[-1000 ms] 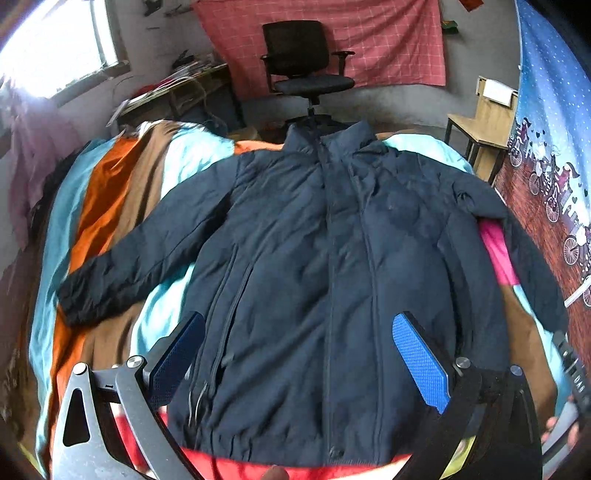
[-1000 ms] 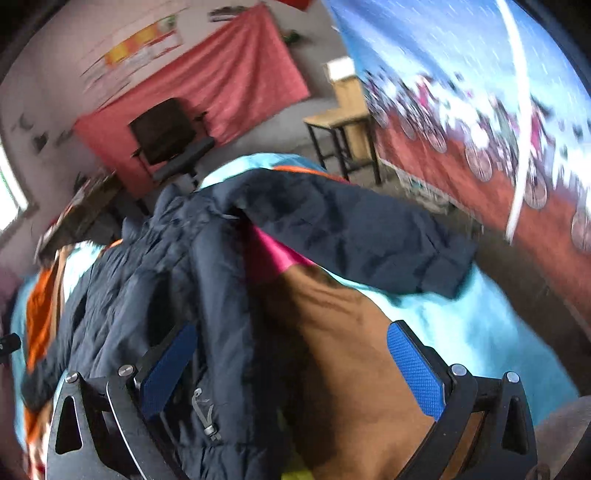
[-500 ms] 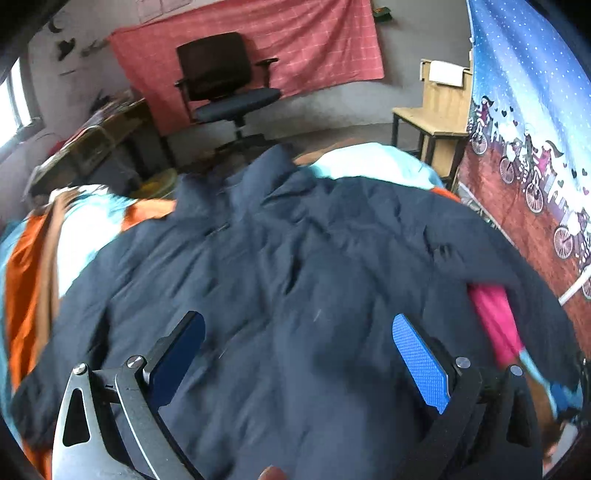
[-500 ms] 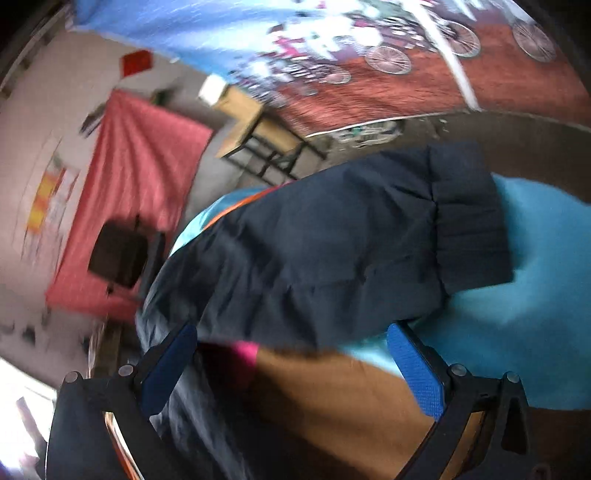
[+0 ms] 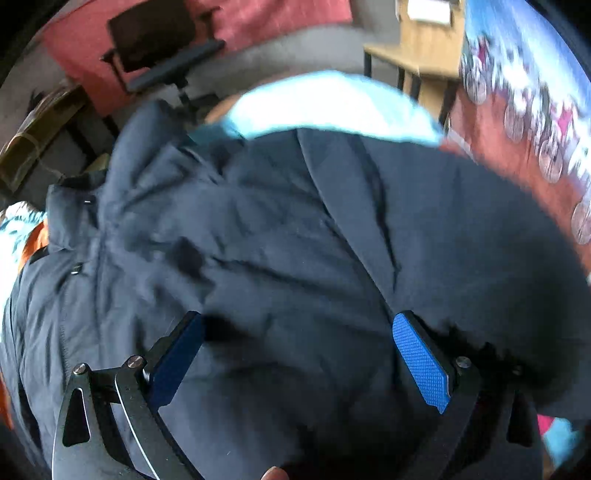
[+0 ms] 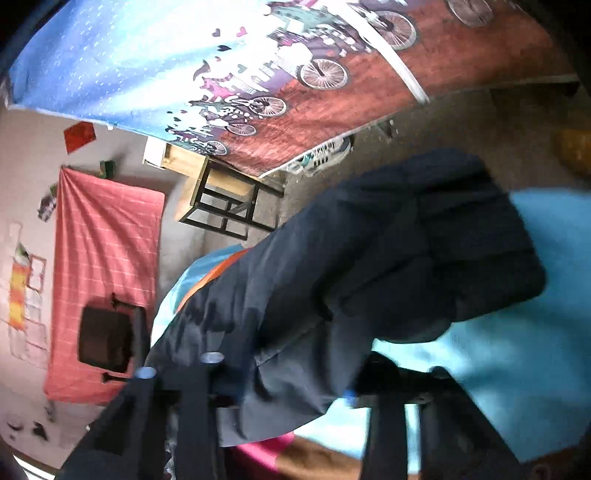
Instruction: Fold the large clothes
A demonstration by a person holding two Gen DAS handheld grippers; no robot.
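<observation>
Right wrist view: right hand-held gripper (image 6: 295, 384) has just been closing, jaws now pinched on dark jacket (image 6: 332, 277) sleeve, probably to swing it inward for fold; cuff (image 6: 480, 240) hangs over teal bedding (image 6: 517, 350); left wrist view shows what right can't: jacket body (image 5: 277, 258) spread flat on bed, left hand-held gripper (image 5: 295, 358) jaws wide apart just above it, holding nothing.

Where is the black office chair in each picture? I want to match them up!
Left wrist view: the black office chair is at the top left, upright, beyond the dark blue jacket.
Right wrist view: the chair is at the lower left, tipped sideways because the picture is rolled.
Shared landmark: the red checked cloth hanging on the wall behind the chair in both views.
</observation>
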